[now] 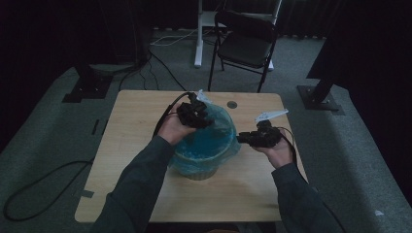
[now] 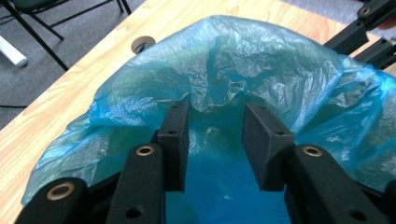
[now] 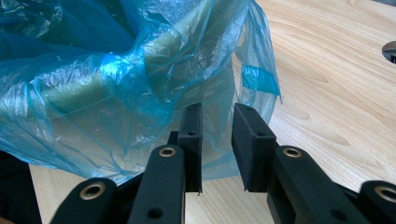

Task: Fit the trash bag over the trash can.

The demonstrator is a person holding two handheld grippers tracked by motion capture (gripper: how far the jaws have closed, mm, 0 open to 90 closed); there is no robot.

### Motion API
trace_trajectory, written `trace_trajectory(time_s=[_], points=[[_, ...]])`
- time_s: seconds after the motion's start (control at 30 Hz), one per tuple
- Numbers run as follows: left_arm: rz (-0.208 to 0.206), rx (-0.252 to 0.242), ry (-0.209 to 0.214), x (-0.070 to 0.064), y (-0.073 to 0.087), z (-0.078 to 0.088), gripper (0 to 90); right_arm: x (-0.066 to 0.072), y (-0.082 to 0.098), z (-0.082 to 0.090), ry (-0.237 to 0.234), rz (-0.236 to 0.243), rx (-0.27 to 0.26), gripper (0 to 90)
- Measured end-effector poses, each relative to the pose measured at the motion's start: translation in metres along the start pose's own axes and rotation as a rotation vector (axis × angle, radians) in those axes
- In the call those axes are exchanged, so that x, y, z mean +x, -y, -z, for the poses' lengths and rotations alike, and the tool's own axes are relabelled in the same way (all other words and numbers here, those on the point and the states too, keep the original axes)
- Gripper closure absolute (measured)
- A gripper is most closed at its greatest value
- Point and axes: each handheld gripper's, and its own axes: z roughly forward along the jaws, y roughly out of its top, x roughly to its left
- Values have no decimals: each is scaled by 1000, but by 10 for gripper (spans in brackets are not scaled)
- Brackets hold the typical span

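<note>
Sitting near the middle of the wooden table (image 1: 136,145) is a small pale bin (image 1: 199,172) lined with a blue plastic bag (image 1: 209,145), the bag's rim puffed up and draped over the outside. Over on the left, the left gripper (image 1: 194,114) hangs above the far left part of the bag's opening, held in the person's left hand (image 1: 172,130). From the left gripper view its jaws stand moderately apart, a clear gap between the pads (image 2: 173,140), and the crinkled far edge of the bag (image 2: 224,70) rises just beyond them; nothing is pinched. On the right, the right gripper (image 1: 250,137) sits beside the bag's right side, carried by the right hand (image 1: 279,151), pointing left toward the bin. In the right gripper view its jaws show a narrow gap, pads (image 3: 191,140) parted, with a loose fold of the blue film (image 3: 219,116) hanging right at the gap; whether the film is touching the pads I cannot tell. A round cable hole (image 1: 232,104) lies in the tabletop on the far side, and a black folding chair (image 1: 245,43) stands on the grey floor beyond the table.
</note>
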Motion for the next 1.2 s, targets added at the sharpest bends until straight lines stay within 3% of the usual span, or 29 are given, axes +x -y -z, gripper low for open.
trace_trajectory(time_s=[0.47,0.87,1.2], points=[[-58,108,-33,-6,-2,-20,604,1,0,-1,-3,7,3,732],[-71,103,-59,-6,2,-1,607,1,1,-1,-6,2,4,729],[-112,195,-43,-13,-1,-19,613,2,-1,-4,-11,8,8,726]])
